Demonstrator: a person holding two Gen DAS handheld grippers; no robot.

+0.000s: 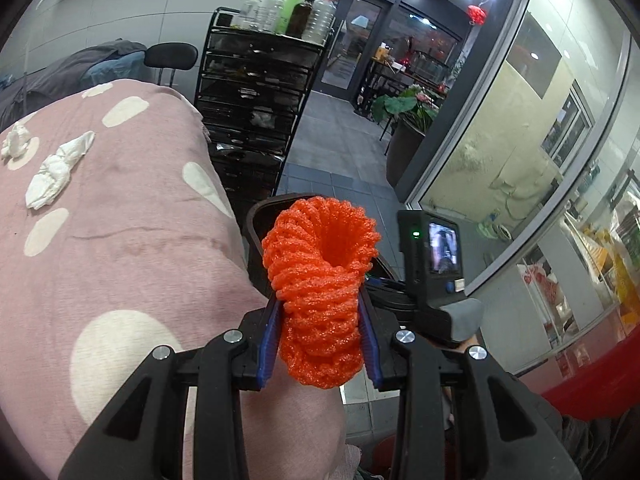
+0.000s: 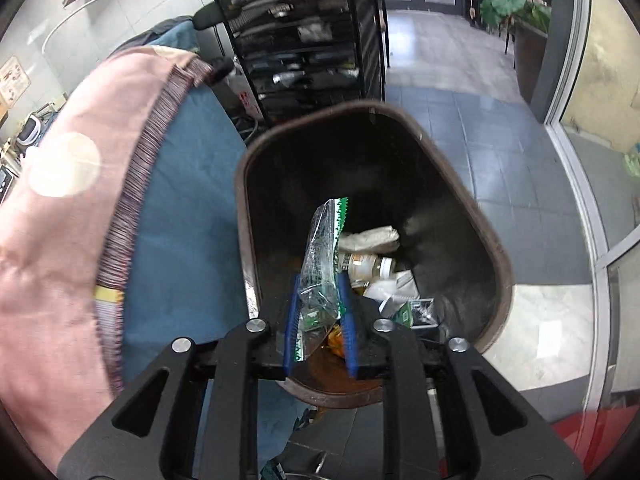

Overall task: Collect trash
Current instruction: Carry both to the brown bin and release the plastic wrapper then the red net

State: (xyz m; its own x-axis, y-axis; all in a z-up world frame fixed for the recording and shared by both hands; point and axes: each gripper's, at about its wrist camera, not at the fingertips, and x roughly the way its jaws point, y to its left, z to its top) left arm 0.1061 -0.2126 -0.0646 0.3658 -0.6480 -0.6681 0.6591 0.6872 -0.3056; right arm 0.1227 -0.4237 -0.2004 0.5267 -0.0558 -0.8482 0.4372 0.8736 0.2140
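Observation:
My left gripper is shut on an orange foam fruit net, held up beside the bed and just short of the dark bin's rim. Two crumpled white tissues lie on the pink dotted blanket. In the right wrist view my right gripper hangs over the brown trash bin. A clear plastic wrapper with green edges stands loosely between its blue pads, which do not squeeze it. A white cup and crumpled paper lie at the bin's bottom.
A black drawer trolley topped with bottles stands behind the bin. The bed with a blue sheet is hard against the bin's left side. Grey tiled floor, a glass wall and a potted plant lie to the right.

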